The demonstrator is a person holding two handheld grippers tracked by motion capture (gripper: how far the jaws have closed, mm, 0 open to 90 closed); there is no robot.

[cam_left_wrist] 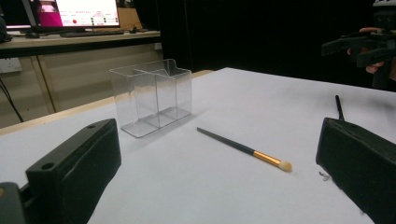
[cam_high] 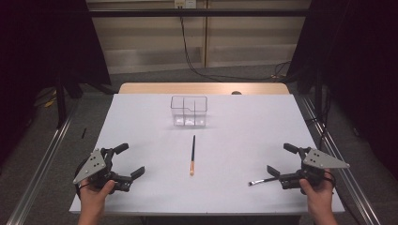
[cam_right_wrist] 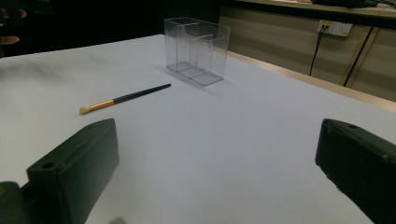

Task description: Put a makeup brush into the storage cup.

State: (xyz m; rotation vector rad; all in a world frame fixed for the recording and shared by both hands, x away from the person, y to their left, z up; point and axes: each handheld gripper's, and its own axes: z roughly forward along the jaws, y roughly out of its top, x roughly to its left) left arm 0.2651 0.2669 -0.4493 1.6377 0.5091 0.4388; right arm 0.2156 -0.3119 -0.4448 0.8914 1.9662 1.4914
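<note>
A clear plastic organizer box [cam_high: 189, 111] with compartments stands upright at the far middle of the white table [cam_high: 234, 126]. In front of it lies a makeup brush [cam_high: 192, 154] with a black handle, gold ferrule and tan tip pointing toward me. A smaller dark brush [cam_high: 261, 181] lies by the near jaw of my right gripper [cam_high: 279, 158], which is open and holds nothing. My left gripper [cam_high: 131, 159] rests open at the near left, also with nothing in it. The left gripper view shows the box [cam_left_wrist: 152, 95] and brush [cam_left_wrist: 243, 148]; the right gripper view shows the box [cam_right_wrist: 196, 49] and brush [cam_right_wrist: 126, 98].
Metal rails [cam_high: 42, 168] run along both sides of the table. A wooden strip [cam_high: 202, 88] borders the table's far edge. Cables hang down the back wall [cam_high: 187, 47]. A desk with a monitor [cam_left_wrist: 74, 11] stands beyond the table in the left gripper view.
</note>
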